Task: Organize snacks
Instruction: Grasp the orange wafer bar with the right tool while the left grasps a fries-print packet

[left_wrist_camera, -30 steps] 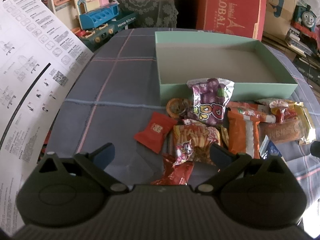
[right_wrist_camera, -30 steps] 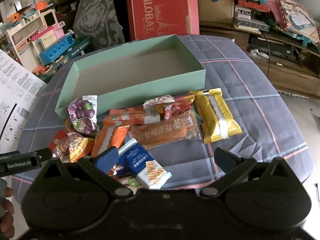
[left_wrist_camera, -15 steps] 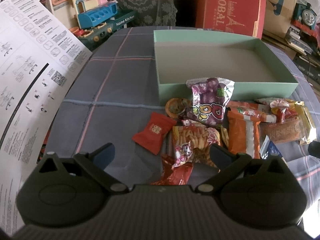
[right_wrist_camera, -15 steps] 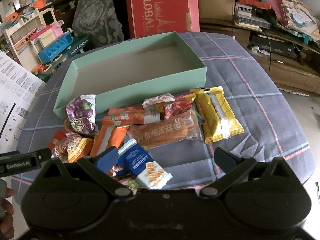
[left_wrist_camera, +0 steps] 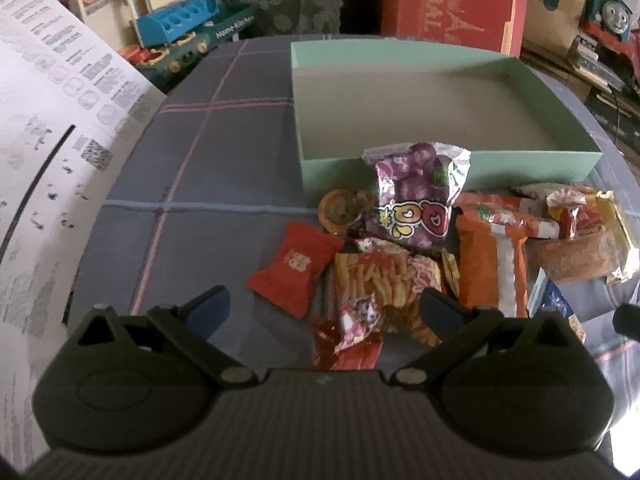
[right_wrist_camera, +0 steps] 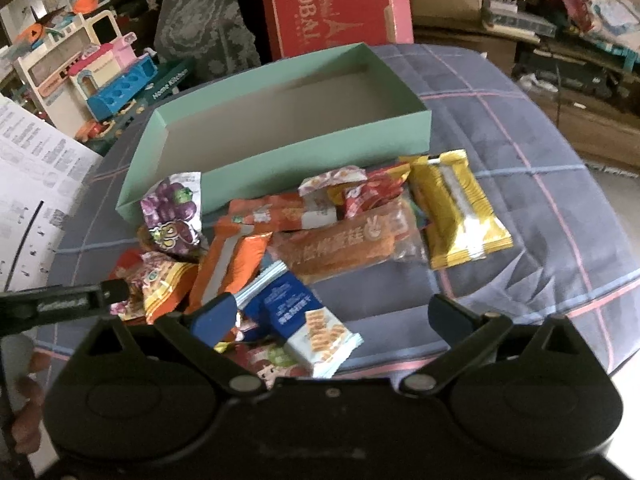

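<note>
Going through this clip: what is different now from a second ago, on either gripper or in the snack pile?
Both cameras have eased forward toward the green box, so the pile looms slightly larger. Neither the left gripper nor the right gripper has taken hold of anything; both stay open. The purple grape bag, red packet and blue cracker pack lie where they were, and the box is still empty.

A plaid-clothed bench (right_wrist_camera: 540, 184) carries everything. Ahead of the right claw (right_wrist_camera: 328, 316) lies a snack pile (right_wrist_camera: 320, 240); beyond it, touching, a green box (right_wrist_camera: 280, 160).
</note>
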Tool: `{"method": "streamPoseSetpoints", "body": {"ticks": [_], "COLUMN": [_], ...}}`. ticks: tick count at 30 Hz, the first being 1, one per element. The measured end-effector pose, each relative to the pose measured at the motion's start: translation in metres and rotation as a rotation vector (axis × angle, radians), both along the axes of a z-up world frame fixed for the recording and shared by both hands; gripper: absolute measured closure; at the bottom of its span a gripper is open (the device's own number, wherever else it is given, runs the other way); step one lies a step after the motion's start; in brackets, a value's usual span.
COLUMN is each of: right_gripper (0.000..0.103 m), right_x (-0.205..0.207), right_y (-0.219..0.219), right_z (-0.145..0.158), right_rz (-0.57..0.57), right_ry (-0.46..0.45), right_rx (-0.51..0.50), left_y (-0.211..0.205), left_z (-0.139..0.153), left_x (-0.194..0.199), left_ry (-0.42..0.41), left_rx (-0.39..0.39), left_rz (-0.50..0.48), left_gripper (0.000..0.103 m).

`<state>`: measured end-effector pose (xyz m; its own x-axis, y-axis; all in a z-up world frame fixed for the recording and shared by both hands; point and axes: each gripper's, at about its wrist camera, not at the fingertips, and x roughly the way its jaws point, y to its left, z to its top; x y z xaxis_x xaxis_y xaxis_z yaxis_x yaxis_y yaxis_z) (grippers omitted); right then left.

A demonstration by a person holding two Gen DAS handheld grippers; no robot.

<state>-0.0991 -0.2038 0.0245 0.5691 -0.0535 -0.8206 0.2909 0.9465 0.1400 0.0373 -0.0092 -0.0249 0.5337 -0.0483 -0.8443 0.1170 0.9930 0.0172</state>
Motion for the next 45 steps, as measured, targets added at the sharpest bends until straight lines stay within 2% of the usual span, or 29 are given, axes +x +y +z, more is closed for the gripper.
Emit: {"method": "streamPoseSetpoints", "body": {"ticks": [4, 6, 7, 9, 11, 12, 14, 15, 19, 21, 26, 28, 30, 36, 41, 43, 44, 45], "right_gripper": [0.000, 0.000, 0.005, 0.005, 0.017, 0.020, 0.030, 0.031, 0.032, 0.032, 0.032, 0.032, 0.053, 0.053, 0.053, 0.053, 0.053, 0.053], "right_x": [0.002, 0.004, 0.006, 0.010, 0.016, 0.021, 0.030, 0.035, 0.058, 0.070, 0.090, 0.095, 0.093, 0.079, 0.071, 0.070, 0.068, 0.066], "right_y": [-0.003, -0.002, -0.001, 0.004, 0.009, 0.011, 0.017, 0.020, 0.033, 0.039, 0.055, 0.058, 0.058, 0.040, 0.021, 0.017, 0.016, 0.015], "right_z": [-0.004, -0.007, -0.007, -0.008, -0.008, -0.009, -0.010, -0.011, -0.016, -0.022, -0.040, -0.048, -0.053, -0.042, -0.034, -0.036, -0.036, -0.036], "right_rz": [-0.004, 0.001, 0.009, 0.031, 0.054, 0.065, 0.088, 0.102, 0.138, 0.151, 0.180, 0.185, 0.195, 0.176, 0.136, 0.127, 0.126, 0.125], "right_ry": [0.008, 0.012, 0.014, 0.017, 0.019, 0.022, 0.022, 0.023, 0.037, 0.053, 0.107, 0.116, 0.100, 0.035, 0.009, 0.010, 0.010, 0.008], "right_rx": [0.031, 0.039, 0.035, 0.025, 0.022, 0.023, 0.025, 0.027, 0.053, 0.073, 0.089, 0.089, 0.094, 0.161, 0.171, 0.184, 0.184, 0.185], "left_y": [-0.007, -0.009, -0.010, -0.009, -0.008, -0.007, -0.002, 0.001, 0.015, 0.023, 0.041, 0.040, 0.034, 0.007, -0.017, -0.022, -0.024, -0.026], "left_z": [-0.007, -0.013, -0.015, -0.016, -0.018, -0.019, -0.021, -0.021, -0.013, -0.006, 0.005, 0.007, 0.006, -0.005, -0.023, -0.032, -0.035, -0.038], "left_x": [0.016, 0.021, 0.021, 0.021, 0.018, 0.016, 0.012, 0.011, 0.007, 0.007, 0.015, 0.019, 0.022, 0.020, 0.023, 0.025, 0.024, 0.022], "left_ry": [0.025, 0.035, 0.035, 0.033, 0.038, 0.041, 0.046, 0.048, 0.047, 0.024, 0.013, 0.014, 0.025, 0.066, 0.103, 0.114, 0.115, 0.104], "left_rx": [-0.033, -0.036, -0.052, -0.090, -0.115, -0.127, -0.127, -0.124, -0.168, -0.179, -0.221, -0.216, -0.206, -0.169, -0.121, -0.106, -0.099, -0.084], "left_rz": [-0.037, -0.049, -0.060, -0.082, -0.105, -0.116, -0.118, -0.112, -0.102, -0.075, -0.017, -0.023, -0.039, -0.099, -0.125, -0.129, -0.140, -0.147], "left_gripper": [0.000, 0.005, 0.007, 0.027, 0.040, 0.043, 0.042, 0.041, 0.035, 0.025, 0.020, 0.015, 0.013, 0.011, 0.011, 0.018, 0.029, 0.034]}}
